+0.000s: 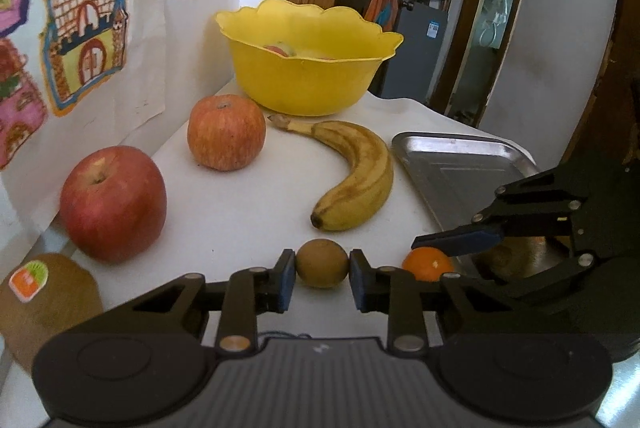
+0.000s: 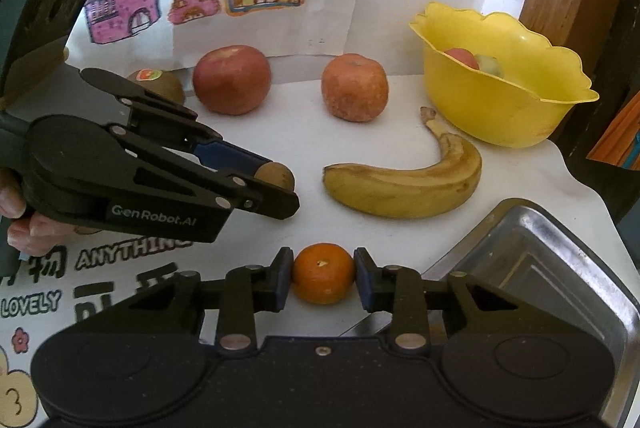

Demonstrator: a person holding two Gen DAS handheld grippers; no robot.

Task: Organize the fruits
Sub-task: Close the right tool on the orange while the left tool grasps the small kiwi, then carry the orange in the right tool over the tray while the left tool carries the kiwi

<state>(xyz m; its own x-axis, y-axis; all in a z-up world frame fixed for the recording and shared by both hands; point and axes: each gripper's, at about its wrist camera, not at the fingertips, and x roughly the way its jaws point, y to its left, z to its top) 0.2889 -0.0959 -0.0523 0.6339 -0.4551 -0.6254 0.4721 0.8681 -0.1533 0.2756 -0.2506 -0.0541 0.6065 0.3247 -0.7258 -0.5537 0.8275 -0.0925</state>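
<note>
Near the front edge of the worktop (image 1: 248,203), the left gripper (image 1: 322,264) was closed round a small brown kiwi-like fruit (image 1: 322,263), and the right gripper (image 2: 323,278) was pinched on a mandarin (image 2: 323,278) beside the steel tray's (image 2: 560,256) corner. Looked like the pick-up step to me. Banana (image 2: 404,189) and two apples sat mid-worktop, yellow bowl (image 2: 500,107) at the back corner. Next probably needs lifting both and carrying them to bowl or tray.
</note>
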